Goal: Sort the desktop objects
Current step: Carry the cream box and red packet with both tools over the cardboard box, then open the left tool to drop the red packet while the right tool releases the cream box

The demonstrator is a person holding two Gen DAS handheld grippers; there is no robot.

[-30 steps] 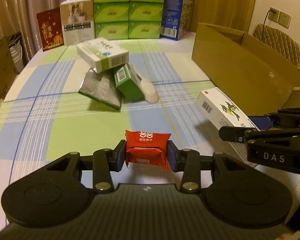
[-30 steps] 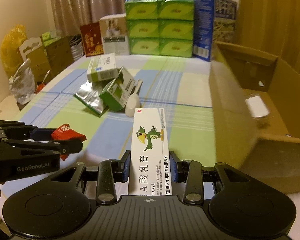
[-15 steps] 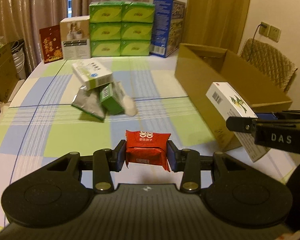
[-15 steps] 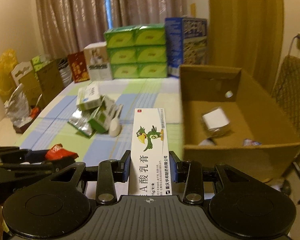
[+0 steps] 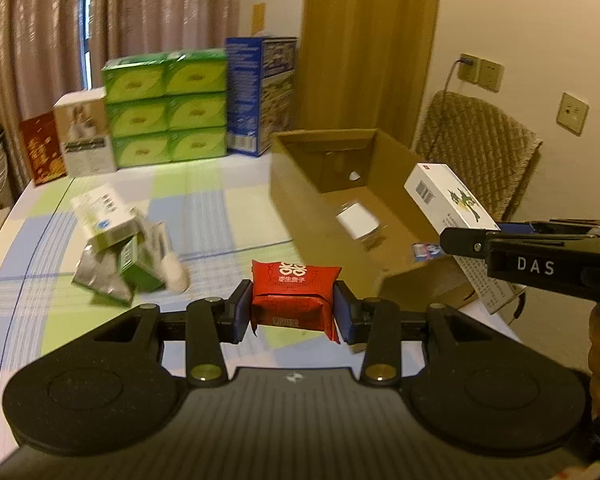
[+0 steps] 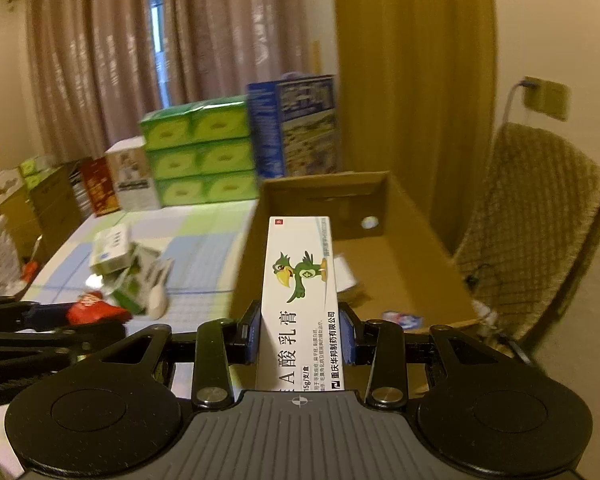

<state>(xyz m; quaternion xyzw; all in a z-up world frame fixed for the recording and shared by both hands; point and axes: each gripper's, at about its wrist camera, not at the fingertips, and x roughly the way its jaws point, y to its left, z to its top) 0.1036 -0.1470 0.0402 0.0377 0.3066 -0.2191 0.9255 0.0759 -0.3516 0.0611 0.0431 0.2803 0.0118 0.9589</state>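
Left gripper is clamping a red foil packet beside the open brown cardboard box | right gripper is clamping a long white parrot-printed carton over it

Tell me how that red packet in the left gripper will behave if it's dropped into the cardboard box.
The red packet looks like a soft foil wrapper, so it probably gives under the left gripper pads. It seems light and flat-sided, unlikely to roll. It would likely land flat in the cardboard box.
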